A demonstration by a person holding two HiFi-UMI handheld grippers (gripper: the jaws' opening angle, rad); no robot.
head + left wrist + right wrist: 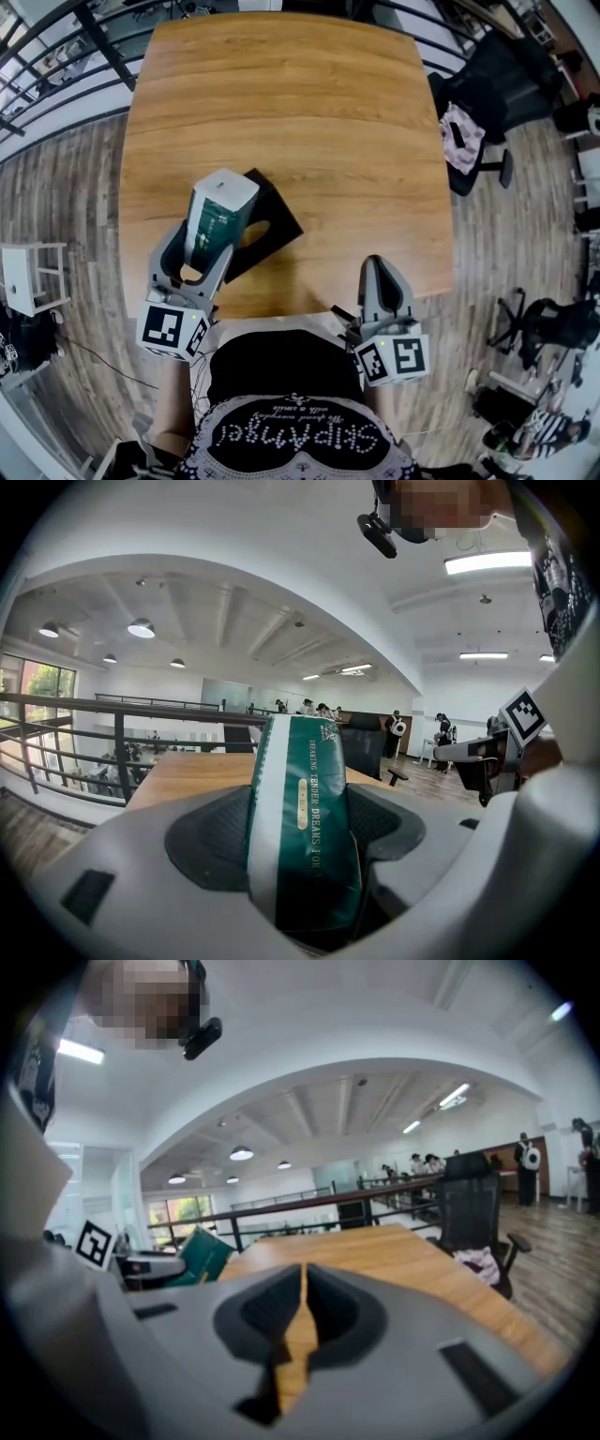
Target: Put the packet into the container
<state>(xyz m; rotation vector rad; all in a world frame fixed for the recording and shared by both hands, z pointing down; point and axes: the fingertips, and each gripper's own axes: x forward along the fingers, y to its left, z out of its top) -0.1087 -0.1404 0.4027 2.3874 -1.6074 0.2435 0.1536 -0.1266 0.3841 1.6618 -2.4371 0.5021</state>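
Head view alone gives the layout: the left gripper sits over the wooden table at about 8 o'clock from its centre, and the right gripper hangs at the near edge at about 5 o'clock, well apart from it. The green packet stands nearly upright in the left gripper, its white top end facing the camera. Beneath and behind it lies a flat black container, reaching towards 2 o'clock; whether the packet touches it cannot be told.

Left gripper view adds what the overhead angle hides. Both jaws are pressed against the packet's sides, and its face shows dark glossy green with a white band down its left side and gold lettering running lengthwise.

Right gripper view shows that gripper's jaws drawn together with nothing between them, only a thin slit of table showing through. At 9 o'clock in this view the packet appears tilted beside the other gripper's marker cube. An office chair with a pink cloth on its seat stands at 3 o'clock.
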